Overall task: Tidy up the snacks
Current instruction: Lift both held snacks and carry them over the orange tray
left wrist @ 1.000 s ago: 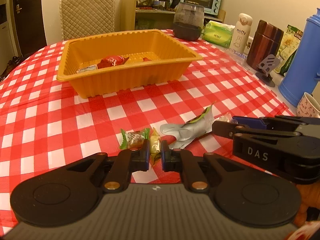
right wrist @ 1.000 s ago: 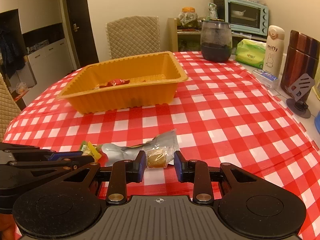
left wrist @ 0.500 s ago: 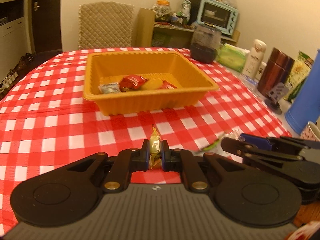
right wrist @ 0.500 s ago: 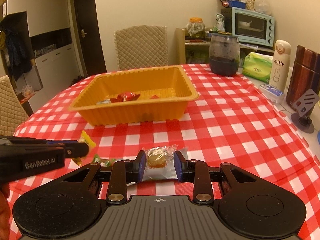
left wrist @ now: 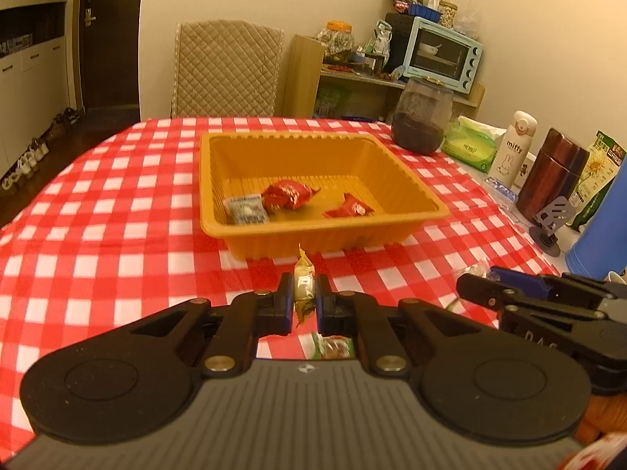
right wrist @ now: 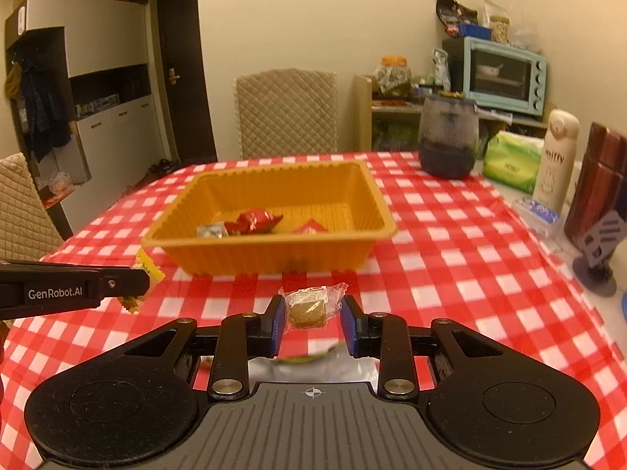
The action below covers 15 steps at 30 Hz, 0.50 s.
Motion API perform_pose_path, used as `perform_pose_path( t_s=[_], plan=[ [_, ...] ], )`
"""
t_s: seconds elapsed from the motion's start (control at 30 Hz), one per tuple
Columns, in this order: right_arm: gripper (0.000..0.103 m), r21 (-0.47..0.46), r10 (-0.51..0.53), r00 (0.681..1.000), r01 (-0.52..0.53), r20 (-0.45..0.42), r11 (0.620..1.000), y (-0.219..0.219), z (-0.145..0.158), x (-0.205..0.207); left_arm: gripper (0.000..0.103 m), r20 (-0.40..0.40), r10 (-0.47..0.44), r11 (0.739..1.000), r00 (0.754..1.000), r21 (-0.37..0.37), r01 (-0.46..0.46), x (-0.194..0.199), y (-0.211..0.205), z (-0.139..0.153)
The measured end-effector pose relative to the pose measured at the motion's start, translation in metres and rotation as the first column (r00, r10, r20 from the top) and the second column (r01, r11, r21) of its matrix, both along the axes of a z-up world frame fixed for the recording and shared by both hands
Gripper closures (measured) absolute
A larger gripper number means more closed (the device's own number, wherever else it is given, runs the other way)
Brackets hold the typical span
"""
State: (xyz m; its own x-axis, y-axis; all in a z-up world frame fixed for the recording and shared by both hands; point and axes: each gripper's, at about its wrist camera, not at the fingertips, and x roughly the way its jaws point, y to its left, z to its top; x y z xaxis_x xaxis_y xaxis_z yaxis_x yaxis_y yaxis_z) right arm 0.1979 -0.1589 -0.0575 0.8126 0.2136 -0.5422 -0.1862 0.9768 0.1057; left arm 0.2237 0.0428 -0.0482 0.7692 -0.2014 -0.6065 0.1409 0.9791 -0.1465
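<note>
An orange tray [left wrist: 427, 211] [right wrist: 376, 231] sits mid-table holding a red wrapped snack [left wrist: 288, 194] [right wrist: 252, 221], a small white packet [left wrist: 246, 209] and a red sachet [left wrist: 348, 209]. My left gripper [left wrist: 304, 299] is shut on a yellow-green candy [left wrist: 303, 280], held above the table in front of the tray; it shows at the left of the right wrist view [right wrist: 147, 274]. My right gripper [right wrist: 311, 315] is shut on a clear-wrapped brown biscuit [right wrist: 309, 305], also lifted short of the tray. A green-wrapped candy [left wrist: 333, 346] lies on the cloth under the left gripper.
The table has a red-and-white checked cloth [left wrist: 117, 243]. At the right stand a dark glass jar [left wrist: 421, 121], tissue pack [left wrist: 472, 149], white Miffy bottle [left wrist: 513, 149], brown canister [left wrist: 548, 172] and blue jug [left wrist: 603, 227]. A silver wrapper [right wrist: 305, 368] lies under the right gripper.
Both grippers closed on their snacks, lifted them off the table and moved up and toward the tray. The silver wrapper and green candy stayed on the cloth.
</note>
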Motion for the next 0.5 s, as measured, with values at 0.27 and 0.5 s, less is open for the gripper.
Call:
perform_pose_path(
  t_s=[0.27, 0.5],
  plan=[
    [0.072, -0.003, 0.019, 0.999, -0.019, 0.046, 1.0, 0.003, 0.017, 0.022, 0.093, 0.036, 0.004, 1.0, 0.999, -0.004, -0.004, 0.014, 0.004, 0.014],
    [0.072, 0.006, 0.019, 0.997, -0.019, 0.073, 1.0, 0.002, 0.03, 0.05, 0.093, 0.059, 0.007, 1.0, 0.998, -0.008, -0.007, 0.032, 0.003, 0.023]
  ],
)
